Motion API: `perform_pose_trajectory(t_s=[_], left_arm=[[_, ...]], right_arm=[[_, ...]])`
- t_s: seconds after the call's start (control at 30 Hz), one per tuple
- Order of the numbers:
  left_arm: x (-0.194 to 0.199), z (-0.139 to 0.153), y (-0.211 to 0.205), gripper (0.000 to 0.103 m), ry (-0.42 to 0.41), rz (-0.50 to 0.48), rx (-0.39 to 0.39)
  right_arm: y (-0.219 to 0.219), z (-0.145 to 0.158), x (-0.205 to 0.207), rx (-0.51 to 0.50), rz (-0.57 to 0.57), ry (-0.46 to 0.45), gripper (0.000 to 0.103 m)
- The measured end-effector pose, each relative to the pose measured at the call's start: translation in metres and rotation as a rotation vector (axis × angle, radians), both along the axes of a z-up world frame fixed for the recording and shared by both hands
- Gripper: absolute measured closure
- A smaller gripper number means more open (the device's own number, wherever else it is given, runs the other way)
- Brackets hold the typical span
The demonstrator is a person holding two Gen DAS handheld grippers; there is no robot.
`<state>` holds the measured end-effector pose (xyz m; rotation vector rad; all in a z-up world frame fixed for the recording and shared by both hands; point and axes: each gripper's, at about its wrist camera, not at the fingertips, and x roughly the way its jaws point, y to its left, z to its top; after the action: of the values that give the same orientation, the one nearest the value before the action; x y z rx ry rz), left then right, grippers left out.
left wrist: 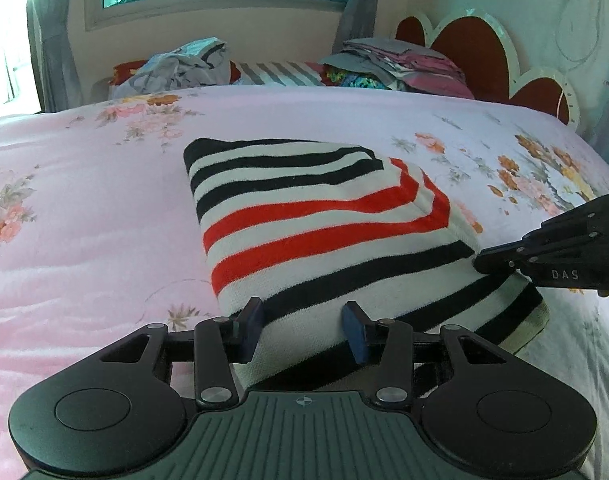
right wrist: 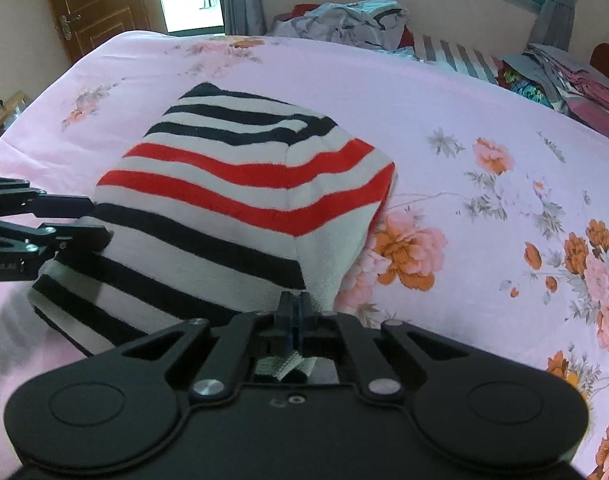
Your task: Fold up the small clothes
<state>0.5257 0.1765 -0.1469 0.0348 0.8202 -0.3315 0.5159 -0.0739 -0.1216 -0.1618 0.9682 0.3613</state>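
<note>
Two grippers work a striped sweater (left wrist: pixel 324 240) on a pink bed (left wrist: pixel 84 220). The right gripper (right wrist: pixel 294 312) is clamped tight on the near hem, apparently to lift it for a fold. The left gripper (left wrist: pixel 304 328) stands half open astride the same edge, gripping nothing.

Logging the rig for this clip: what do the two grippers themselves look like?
Both are matte black linkage grippers with silver pivot pins and round discs on either side. The left gripper has dark blue pads and a ribbed grey plate with a small crosshair mark. The right gripper carries white "DAS" lettering on its side.
</note>
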Motion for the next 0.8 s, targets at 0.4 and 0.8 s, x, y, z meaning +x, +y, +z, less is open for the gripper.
perform_pose_trajectory(t_s=[0.4,0.8], left_arm=[[-0.053,-0.007,0.011,0.067,0.064,0.043,-0.001],[-0.062,-0.010,0.001,0.067,0.048,0.120,0.032]], right_arm=[[-0.015,0.001,-0.050,-0.007,0.037,0.016,0.096],[-0.031,-0.004,-0.057,0.104,-0.020,0.012,0.096]])
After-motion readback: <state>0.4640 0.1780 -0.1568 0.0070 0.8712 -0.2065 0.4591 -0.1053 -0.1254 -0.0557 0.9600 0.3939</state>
